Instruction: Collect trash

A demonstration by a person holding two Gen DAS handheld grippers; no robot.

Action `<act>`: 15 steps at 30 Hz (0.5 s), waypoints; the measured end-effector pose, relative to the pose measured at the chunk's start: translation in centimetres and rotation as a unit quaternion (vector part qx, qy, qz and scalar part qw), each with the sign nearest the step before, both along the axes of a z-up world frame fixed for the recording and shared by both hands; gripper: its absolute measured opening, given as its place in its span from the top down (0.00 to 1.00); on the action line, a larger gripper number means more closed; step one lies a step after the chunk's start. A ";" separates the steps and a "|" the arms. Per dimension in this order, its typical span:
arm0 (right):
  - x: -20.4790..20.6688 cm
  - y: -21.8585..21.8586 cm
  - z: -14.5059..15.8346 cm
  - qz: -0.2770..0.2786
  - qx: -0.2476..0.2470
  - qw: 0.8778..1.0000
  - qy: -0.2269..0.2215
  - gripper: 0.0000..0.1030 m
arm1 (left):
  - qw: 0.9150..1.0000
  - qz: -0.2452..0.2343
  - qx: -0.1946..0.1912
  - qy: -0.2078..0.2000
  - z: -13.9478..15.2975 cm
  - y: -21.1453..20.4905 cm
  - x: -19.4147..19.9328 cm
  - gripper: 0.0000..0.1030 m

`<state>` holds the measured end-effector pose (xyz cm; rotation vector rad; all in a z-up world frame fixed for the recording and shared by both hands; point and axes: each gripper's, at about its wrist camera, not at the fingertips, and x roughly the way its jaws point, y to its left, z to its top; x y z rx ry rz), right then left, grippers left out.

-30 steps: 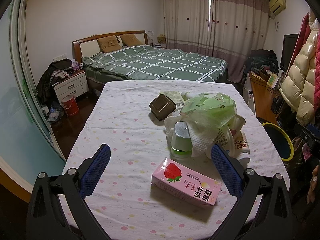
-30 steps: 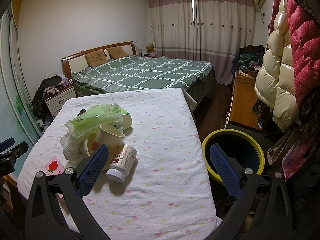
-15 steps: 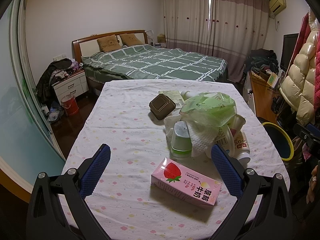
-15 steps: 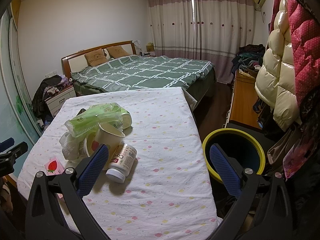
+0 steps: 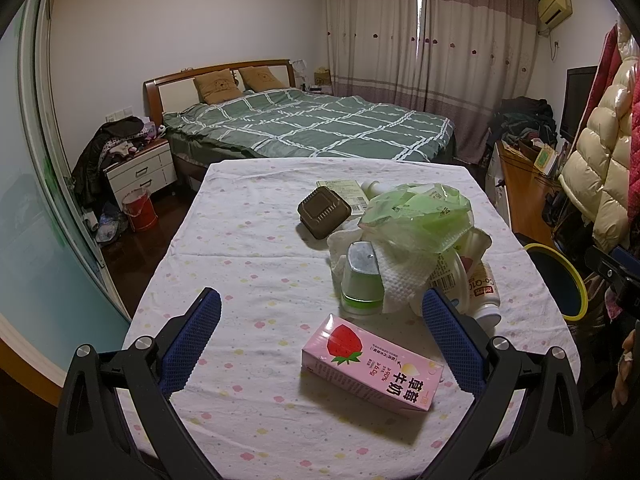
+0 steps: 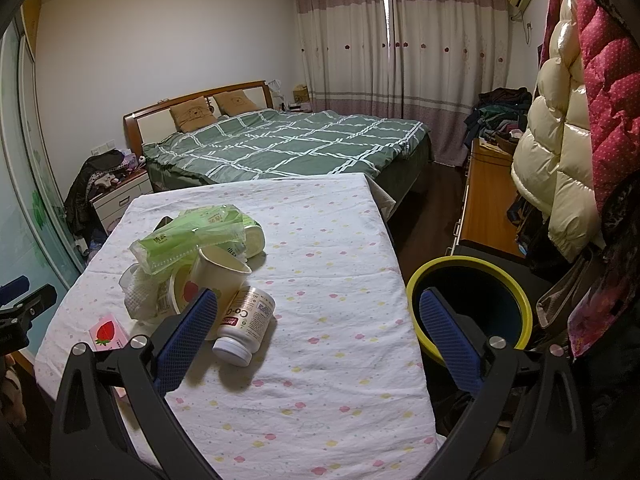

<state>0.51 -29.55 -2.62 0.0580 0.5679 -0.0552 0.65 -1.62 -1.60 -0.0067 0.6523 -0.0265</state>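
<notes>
The left gripper (image 5: 320, 332) hangs low over the near end of the table (image 5: 240, 248), its blue-padded fingers (image 5: 192, 336) spread wide and holding nothing. Between them, toward 5 o'clock of the left wrist view, a pink strawberry milk carton (image 5: 372, 364) lies flat on the flowered tablecloth, touching neither pad. At 12 o'clock from the carton stands a clear green-tinted bottle (image 5: 360, 284) with a silver cap, pressed against a crumpled white paper towel (image 5: 404, 276). Above these a green plastic wrapper (image 5: 416, 216) crowns the trash heap, and at 11 o'clock from the heap sits a brown clamshell box (image 5: 323, 211). A white pill bottle (image 5: 486, 296) lies on its side at the heap's 4 o'clock edge, just beyond the right-hand pad.

In the right wrist view the same heap sits at 10 o'clock: the wrapper (image 6: 192, 240) rests over a tipped paper cup (image 6: 222, 276), and the pill bottle (image 6: 245, 326) lies just beside the left-hand pad of the right gripper (image 6: 318, 332). That gripper's fingers (image 6: 448, 336) are also wide apart and empty. At 3 o'clock, off the table's edge and lower down, stands a dark bin with a yellow rim (image 6: 516, 292), partly behind the right-hand pad. Beyond the table lies a bed (image 6: 280, 144) with a green checked cover.
</notes>
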 end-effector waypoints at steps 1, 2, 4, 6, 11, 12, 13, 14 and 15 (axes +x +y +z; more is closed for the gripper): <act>0.0 0.0 0.0 0.000 0.000 1.000 0.000 0.06 | 1.000 0.001 0.000 0.000 -0.1 0.0 0.0 0.04; 0.0 0.1 -0.1 0.002 0.000 1.000 0.001 0.06 | 1.000 0.001 0.000 0.001 -0.1 0.0 0.1 0.04; 0.2 0.3 -0.2 0.004 0.001 1.000 0.002 0.06 | 1.000 0.004 -0.001 0.000 -0.2 0.2 0.1 0.04; 0.4 0.8 -0.3 0.010 0.001 1.000 0.003 0.06 | 1.000 0.009 0.000 -0.001 -0.2 0.4 0.2 0.04; 2.5 2.4 -0.3 0.038 0.012 0.999 0.012 0.06 | 1.000 0.023 0.000 -0.002 -0.5 1.4 0.4 0.04; 2.9 3.1 -0.4 0.050 0.017 0.998 0.016 0.06 | 1.000 0.024 0.000 -0.001 -0.6 1.6 0.5 0.04; 3.4 3.8 -0.4 0.062 0.021 0.998 0.018 0.06 | 1.000 0.026 0.000 0.001 -0.8 1.9 0.6 0.04; 3.8 4.3 -0.4 0.071 0.024 0.997 0.019 0.06 | 1.000 0.028 -0.001 0.002 -0.9 2.1 0.7 0.04; 4.3 5.0 -0.4 0.082 0.026 0.996 0.019 0.06 | 1.000 0.030 -0.001 0.004 -1.1 2.2 0.8 0.04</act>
